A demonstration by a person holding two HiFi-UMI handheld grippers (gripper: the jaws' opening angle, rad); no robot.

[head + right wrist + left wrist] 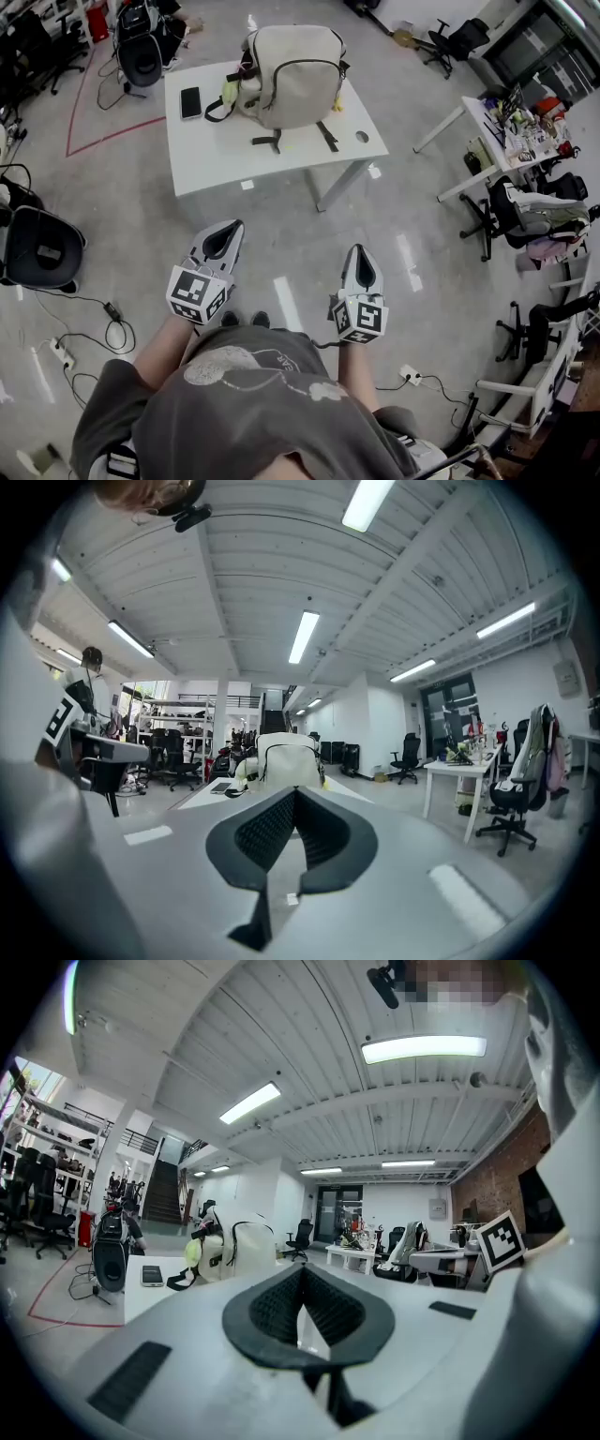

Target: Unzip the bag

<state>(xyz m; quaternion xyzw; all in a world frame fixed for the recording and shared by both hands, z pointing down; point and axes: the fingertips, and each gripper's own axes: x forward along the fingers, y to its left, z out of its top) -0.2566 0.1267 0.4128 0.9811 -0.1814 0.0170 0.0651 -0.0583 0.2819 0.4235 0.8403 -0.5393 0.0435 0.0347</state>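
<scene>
Currently both grippers are empty and well short of the backpack.
Left gripper [229,228] and right gripper [361,251] have jaws pressed together on nothing; the cream backpack [292,73] sits on the white table [225,155]. Risk: pulling the zipper unbraced probably drags the backpack toward the smartphone [190,101] or the table edge.

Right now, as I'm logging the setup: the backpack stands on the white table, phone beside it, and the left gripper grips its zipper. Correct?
No. The backpack stands on the white table, phone beside it, but the left gripper grips nothing: the left gripper view shows its jaws shut, empty, well short of the table.
</scene>
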